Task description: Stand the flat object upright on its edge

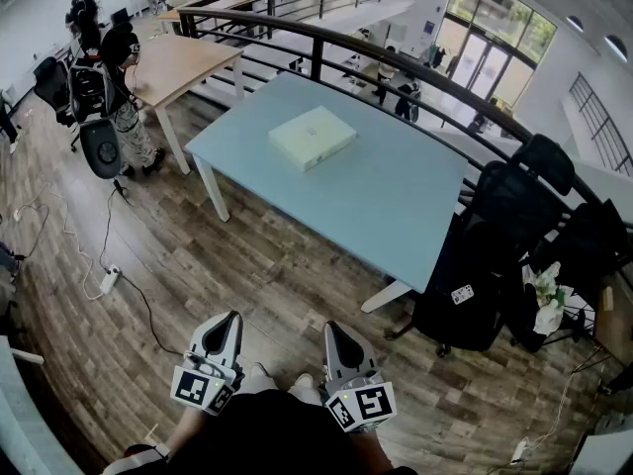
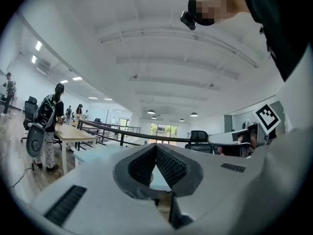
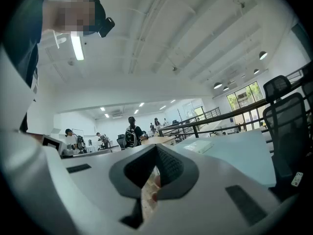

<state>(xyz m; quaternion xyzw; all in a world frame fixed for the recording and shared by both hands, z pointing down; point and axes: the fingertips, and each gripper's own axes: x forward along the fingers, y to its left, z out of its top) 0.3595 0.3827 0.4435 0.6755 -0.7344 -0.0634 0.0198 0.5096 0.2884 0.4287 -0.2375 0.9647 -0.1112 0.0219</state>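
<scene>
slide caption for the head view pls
Left gripper and right gripper, both shut, short of the table; the box lies flat on it.

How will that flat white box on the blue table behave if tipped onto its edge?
The white box looks stiff: its edges are straight, so it should lift as one piece. Wide and thin, it will probably topple easily on edge. The table looks smooth, so it may slide.

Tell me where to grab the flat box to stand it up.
Pinch the flat box across its thickness at the side facing the table's near edge, coming in level from the floor side. It lies flat with a low side wall exposed there, so lifting that side should tip it onto the opposite edge.
</scene>
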